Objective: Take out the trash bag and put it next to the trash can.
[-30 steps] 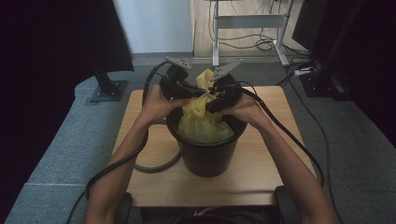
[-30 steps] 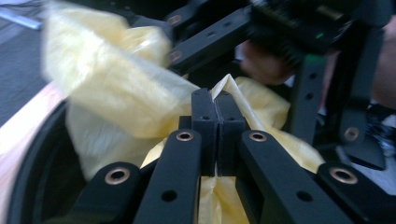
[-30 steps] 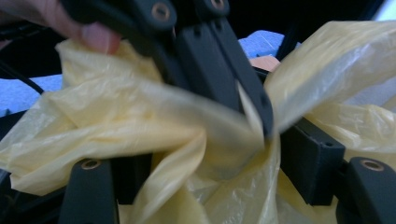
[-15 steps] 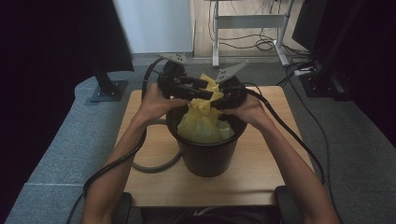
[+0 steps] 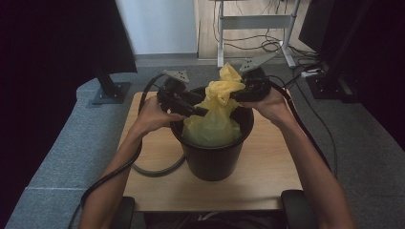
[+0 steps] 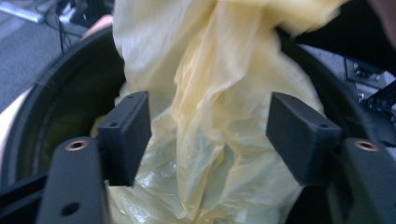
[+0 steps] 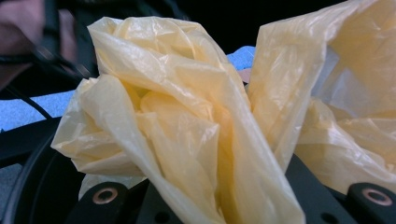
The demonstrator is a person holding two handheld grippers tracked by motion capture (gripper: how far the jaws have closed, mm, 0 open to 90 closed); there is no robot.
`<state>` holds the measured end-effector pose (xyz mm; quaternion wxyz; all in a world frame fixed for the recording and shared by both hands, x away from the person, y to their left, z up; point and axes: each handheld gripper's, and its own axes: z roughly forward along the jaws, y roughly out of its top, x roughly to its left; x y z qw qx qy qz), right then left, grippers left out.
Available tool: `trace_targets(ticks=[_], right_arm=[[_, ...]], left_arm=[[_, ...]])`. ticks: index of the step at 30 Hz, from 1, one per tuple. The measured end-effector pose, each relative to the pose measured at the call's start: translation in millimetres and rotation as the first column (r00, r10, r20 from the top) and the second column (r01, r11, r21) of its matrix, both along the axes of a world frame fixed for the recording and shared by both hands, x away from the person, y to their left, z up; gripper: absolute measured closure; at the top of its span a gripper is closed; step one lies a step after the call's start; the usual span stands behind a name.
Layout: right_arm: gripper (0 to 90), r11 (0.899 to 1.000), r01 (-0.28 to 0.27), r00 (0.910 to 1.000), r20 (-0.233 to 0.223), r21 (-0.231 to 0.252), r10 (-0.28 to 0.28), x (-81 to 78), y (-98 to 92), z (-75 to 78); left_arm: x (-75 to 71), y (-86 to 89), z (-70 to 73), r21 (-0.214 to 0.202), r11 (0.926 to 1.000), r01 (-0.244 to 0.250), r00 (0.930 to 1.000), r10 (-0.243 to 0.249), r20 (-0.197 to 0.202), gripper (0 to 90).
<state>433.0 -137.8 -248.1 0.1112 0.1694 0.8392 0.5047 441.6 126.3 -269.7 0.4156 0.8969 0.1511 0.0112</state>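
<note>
Wooden table (image 5: 153, 157) carries a black bucket (image 5: 212, 160) at its middle, a loop of cable lying beside it. Yellow plastic bag (image 5: 215, 119) sits inside the bucket, its gathered neck standing up above the rim. Right claw (image 5: 235, 93) is clamped shut on the bunched top of the bag. Left claw (image 6: 208, 128) has just been opening; its jaws stand apart either side of the bag's neck, pads not pressing it.
</note>
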Motion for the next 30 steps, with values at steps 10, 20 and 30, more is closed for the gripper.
trace_targets(ticks=[10,20,30], right_arm=[[78.0,0.997,-0.075,0.9965,-0.037,-0.008,0.074,-7.8,3.6,-1.8],[66.8,0.989,-0.098,0.9946,-0.044,-0.114,0.094,-9.8,23.8,-14.8],[23.1,0.982,-0.07,0.9974,0.003,-0.178,0.072,-10.8,56.1,-25.5]], left_arm=[[-0.2,-13.3,-4.8,0.122,0.9901,-0.07,0.9936,0.058,0.096,87.2],[-11.4,-6.3,23.8,-0.056,0.9975,-0.044,0.9899,0.051,0.133,88.9],[-21.9,-28.9,33.8,-0.106,0.99,0.093,0.9894,-0.081,0.121,88.8]])
